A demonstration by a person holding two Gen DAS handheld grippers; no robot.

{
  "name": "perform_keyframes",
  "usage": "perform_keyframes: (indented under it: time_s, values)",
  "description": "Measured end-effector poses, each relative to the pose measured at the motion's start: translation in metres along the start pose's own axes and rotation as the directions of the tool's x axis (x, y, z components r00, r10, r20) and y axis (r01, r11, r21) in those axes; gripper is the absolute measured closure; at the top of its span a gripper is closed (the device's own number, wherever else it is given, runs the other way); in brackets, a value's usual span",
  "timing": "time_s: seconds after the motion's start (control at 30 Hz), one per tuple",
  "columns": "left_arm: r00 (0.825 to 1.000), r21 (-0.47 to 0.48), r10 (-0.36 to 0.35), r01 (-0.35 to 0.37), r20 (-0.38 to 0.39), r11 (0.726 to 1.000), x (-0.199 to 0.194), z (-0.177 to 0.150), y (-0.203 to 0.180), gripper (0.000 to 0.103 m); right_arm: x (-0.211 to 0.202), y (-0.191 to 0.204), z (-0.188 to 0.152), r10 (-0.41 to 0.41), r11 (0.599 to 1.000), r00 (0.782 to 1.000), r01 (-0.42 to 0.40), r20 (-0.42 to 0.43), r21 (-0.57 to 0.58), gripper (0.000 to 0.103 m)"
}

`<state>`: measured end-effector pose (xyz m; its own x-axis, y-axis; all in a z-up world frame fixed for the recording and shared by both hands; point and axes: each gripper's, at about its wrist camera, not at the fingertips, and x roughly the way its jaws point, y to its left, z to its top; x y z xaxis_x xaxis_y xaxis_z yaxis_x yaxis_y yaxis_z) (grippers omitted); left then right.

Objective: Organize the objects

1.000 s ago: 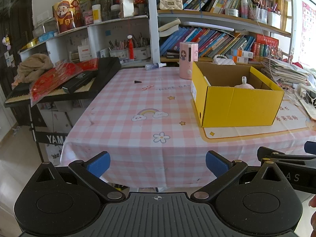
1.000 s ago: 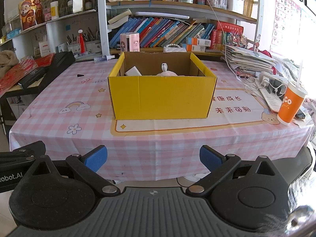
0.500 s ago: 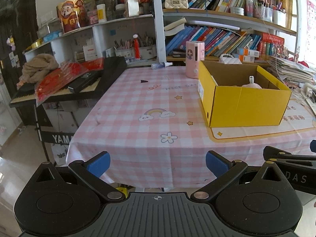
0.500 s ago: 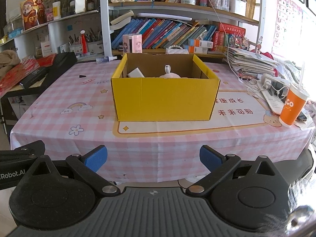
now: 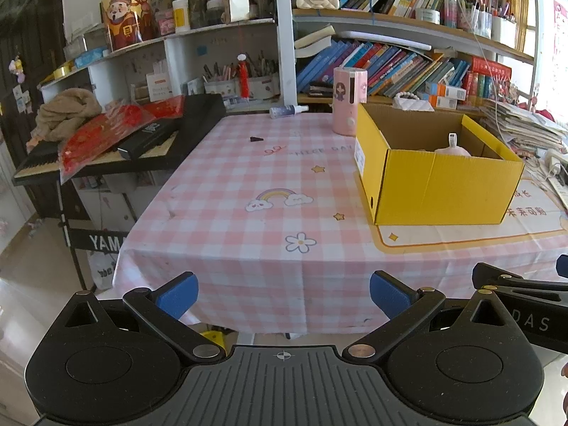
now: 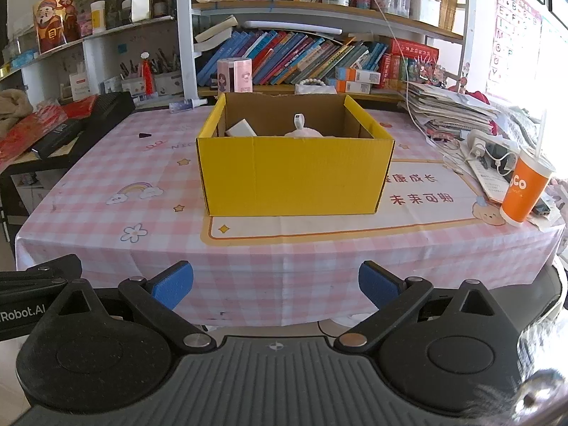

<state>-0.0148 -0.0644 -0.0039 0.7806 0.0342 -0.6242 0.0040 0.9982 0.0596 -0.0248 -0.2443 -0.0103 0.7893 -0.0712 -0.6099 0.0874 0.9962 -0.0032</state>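
Left gripper [image 5: 282, 293], right gripper [image 6: 276, 284]: jaws apart, empty. Yellow box [image 6: 294, 174]: open-topped cardboard, on checked tablecloth [image 5: 248, 191]; contents mostly hidden behind its front wall.

Ahead of the blue-padded right gripper [image 6: 276, 288], a bright yellow box [image 6: 294, 174] (brown inside) on a pink-and-white checked tablecloth [image 6: 106, 177] with rainbow, stars, flowers. Right of it, an orange cup [image 6: 524, 191]; pink canister [image 6: 235, 75] beyond.

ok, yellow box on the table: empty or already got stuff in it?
Not empty. The yellow box is open-topped, and the right wrist view shows a white block and a pale pink item inside. Anything lower is hidden by the wall.
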Motion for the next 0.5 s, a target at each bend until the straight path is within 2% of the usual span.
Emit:
perform_keyframes:
  time_s: [0.5]
  values:
    - [1.000,0.023,0.016,-0.015,-0.015,1.000,0.0076,0.0036,-0.0039,0.000,0.0056,0.0025,0.0014,-0.027,1.000,1.000,0.027,-0.009,-0.001,0.004]
